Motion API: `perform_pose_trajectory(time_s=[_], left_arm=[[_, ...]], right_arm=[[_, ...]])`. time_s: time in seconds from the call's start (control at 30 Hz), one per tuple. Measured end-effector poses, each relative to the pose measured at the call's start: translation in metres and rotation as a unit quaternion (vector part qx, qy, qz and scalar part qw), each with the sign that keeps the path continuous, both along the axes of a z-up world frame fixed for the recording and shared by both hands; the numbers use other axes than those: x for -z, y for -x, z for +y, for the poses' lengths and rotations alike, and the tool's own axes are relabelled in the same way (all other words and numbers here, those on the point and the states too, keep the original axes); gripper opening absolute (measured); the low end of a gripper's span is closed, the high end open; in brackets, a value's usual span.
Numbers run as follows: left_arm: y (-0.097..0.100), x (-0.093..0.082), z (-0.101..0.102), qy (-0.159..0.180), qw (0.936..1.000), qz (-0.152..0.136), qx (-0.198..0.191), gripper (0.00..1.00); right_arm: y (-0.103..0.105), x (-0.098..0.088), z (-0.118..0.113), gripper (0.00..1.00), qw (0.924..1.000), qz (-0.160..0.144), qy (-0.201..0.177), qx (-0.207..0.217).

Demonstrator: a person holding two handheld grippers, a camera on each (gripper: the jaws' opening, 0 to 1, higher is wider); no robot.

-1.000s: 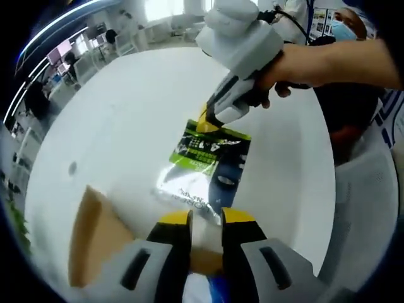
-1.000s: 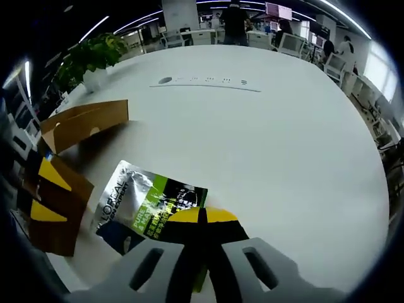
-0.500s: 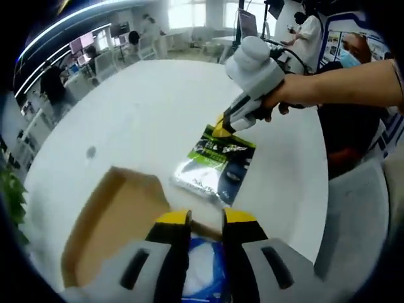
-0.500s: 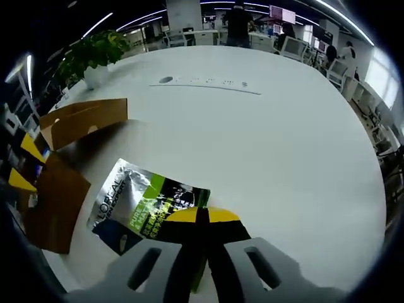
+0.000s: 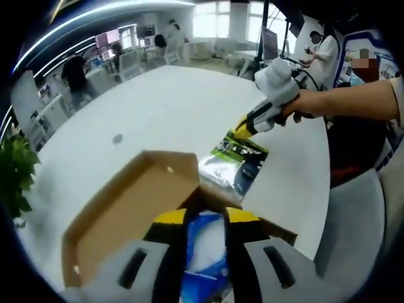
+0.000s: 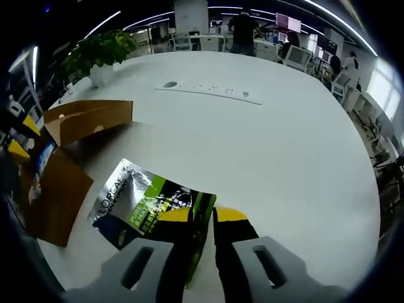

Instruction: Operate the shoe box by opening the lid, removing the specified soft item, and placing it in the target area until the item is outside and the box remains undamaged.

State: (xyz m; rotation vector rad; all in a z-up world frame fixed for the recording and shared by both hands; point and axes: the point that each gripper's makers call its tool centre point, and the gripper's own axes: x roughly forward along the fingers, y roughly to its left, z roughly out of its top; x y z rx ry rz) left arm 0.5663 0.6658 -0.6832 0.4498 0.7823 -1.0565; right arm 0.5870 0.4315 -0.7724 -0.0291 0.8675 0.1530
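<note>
Just ahead: pouch [image 6: 151, 205] between right tool [image 6: 201, 218] jaws

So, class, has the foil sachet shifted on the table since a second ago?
No. In the right gripper view the sachet lies just as close to the brown box lid on the white table.

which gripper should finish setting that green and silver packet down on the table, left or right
Right, most likely. The right gripper already has its jaws on either side of the packet, which lies on the white table. The left gripper is over the open shoe box, away from the packet.
</note>
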Motion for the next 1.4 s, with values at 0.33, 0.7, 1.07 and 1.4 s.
perform_pose_trajectory(time_s=[0.33,0.7,1.07,1.4], left_arm=[[-0.005,-0.001,0.041,0.000,0.9988,-0.003,-0.049,0.23],[-0.002,0.005,0.089,-0.009,0.9955,-0.010,-0.094,0.29],[0.004,0.007,0.126,-0.018,0.9916,-0.016,-0.127,0.34],[0.008,0.010,0.161,-0.027,0.9855,-0.018,-0.167,0.34]], right_arm=[[0.010,-0.022,0.010,0.18,0.9997,-0.014,-0.003,-0.020],[0.027,-0.054,0.036,0.24,0.9978,-0.032,-0.011,-0.057],[0.043,-0.083,0.081,0.29,0.9944,-0.044,-0.049,-0.083],[0.050,-0.095,0.128,0.31,0.9886,-0.048,-0.076,-0.121]])
